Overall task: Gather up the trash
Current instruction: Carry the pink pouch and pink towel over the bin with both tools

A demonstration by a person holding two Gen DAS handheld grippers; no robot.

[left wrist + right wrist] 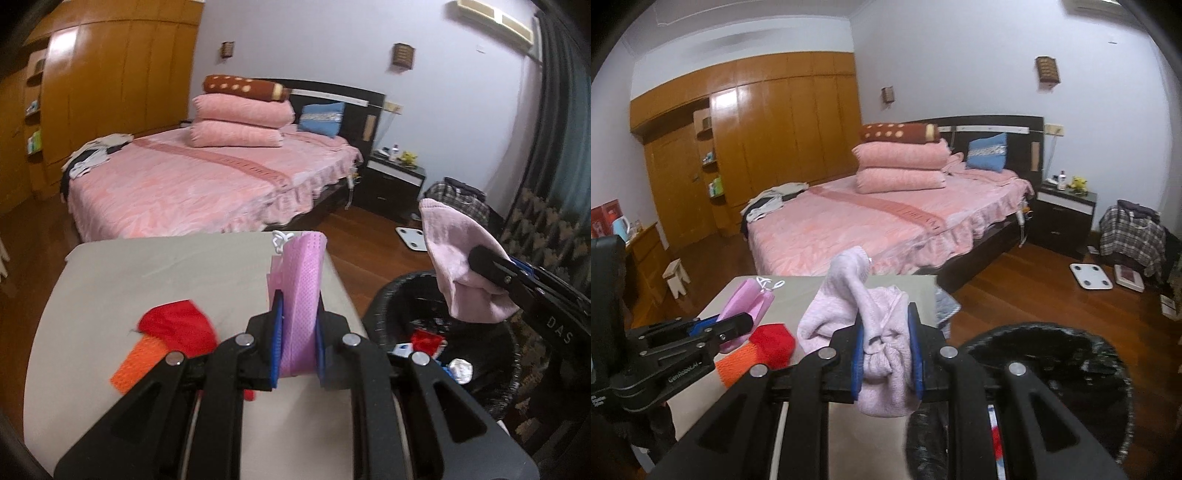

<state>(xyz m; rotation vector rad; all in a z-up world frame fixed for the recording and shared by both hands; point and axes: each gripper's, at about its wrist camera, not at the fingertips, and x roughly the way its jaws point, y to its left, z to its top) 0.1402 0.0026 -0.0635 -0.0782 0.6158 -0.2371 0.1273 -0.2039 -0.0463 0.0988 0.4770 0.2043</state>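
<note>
Pink mask [301, 295] sits clamped in the left claw [299, 343] above the table [147, 273]; the right claw [886, 354] grips a sock [871, 325] near the bin [406, 295]. Loose folds could snag the rim, or either piece could slip and land on the floor.

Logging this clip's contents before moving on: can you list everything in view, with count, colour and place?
face mask: 1, pink, in left jaws
sock: 1, pale pink, in right jaws
mesh pieces: 2, red and orange, on table
table: 1, grey, foreground
trash bin: 1, black-lined, right of table, holding scraps
bed: 1, pink cover, centre
pillows: 4, stacked pink and brown, one blue
wardrobe: 1, wooden, left wall
nightstand: 1, dark, beside bed
scale: 1, white, floor
left gripper: 1, black
right gripper: 1, black
</note>
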